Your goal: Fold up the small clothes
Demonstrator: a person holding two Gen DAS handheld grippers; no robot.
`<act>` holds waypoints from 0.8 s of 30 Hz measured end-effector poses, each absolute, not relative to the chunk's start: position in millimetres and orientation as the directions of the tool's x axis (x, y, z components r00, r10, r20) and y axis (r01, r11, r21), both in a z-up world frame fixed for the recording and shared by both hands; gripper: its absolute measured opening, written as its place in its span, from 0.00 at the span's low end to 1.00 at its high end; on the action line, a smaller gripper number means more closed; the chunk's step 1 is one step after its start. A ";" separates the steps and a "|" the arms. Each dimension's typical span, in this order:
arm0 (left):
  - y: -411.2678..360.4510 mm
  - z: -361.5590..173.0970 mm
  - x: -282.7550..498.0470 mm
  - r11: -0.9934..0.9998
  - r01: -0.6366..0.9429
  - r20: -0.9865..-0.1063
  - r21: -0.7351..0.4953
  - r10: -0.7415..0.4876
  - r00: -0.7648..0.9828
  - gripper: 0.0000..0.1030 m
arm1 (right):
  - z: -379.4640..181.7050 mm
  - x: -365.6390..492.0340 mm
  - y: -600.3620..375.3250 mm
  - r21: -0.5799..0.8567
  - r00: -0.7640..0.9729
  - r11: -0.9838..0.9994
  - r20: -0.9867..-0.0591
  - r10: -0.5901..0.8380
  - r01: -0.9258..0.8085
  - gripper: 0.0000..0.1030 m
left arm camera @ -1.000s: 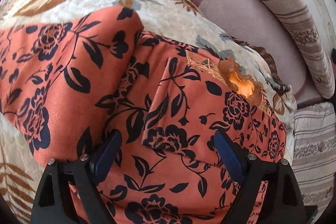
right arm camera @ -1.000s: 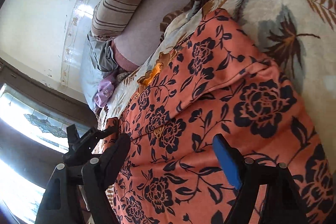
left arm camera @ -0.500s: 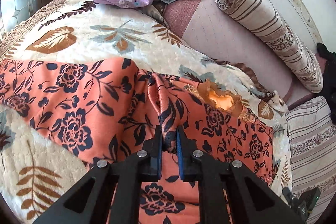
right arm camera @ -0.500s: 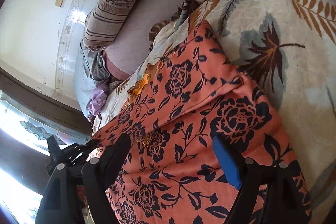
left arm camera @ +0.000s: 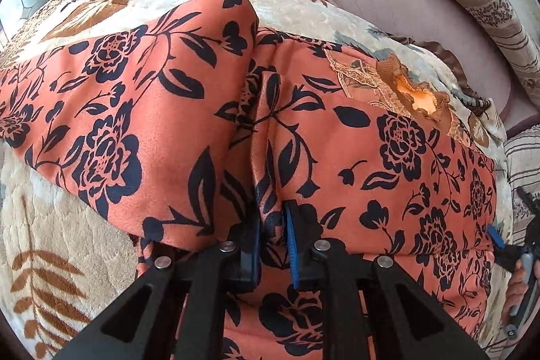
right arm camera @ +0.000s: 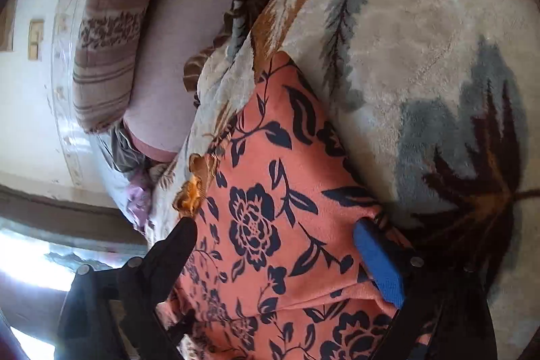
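Orange floral garment (left arm camera: 388,164): left gripper (left arm camera: 271,245) pinches its central ridge; right gripper (right arm camera: 283,258), just opened wider, straddles the far-right end, empty.

The garment (left arm camera: 337,157) runs off the bottom of the left wrist view, its near hem hidden under the left gripper (left arm camera: 271,245). In the right wrist view its lower part is cut off too. Only a blue pad and a bit of the right gripper (left arm camera: 499,242) peek in at the edge. The hand (left arm camera: 516,292) holding it is mostly out of frame.
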State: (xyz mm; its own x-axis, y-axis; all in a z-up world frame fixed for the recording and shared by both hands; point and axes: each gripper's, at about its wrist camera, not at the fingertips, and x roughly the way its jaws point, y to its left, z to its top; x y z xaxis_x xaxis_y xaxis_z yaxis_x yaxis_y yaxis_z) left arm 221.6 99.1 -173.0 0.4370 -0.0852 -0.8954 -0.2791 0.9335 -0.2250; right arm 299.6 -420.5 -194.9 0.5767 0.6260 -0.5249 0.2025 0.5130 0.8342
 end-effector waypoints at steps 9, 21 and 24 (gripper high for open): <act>94.7 -175.4 222.2 0.941 -0.262 -0.893 -0.216 -0.082 0.442 0.16 | -199.9 368.3 -420.5 0.787 0.556 0.582 -0.583 0.592 0.205 0.90; 101.3 -154.7 215.4 0.943 -0.213 -0.874 -0.256 -0.132 0.468 0.26 | -139.6 327.3 -381.4 0.657 0.629 0.753 -0.602 0.491 0.041 0.89; 126.2 -115.9 180.8 0.906 -0.173 -0.787 -0.386 -0.226 0.574 0.58 | -117.8 271.8 -349.4 0.580 0.631 0.806 -0.584 0.511 -0.117 0.90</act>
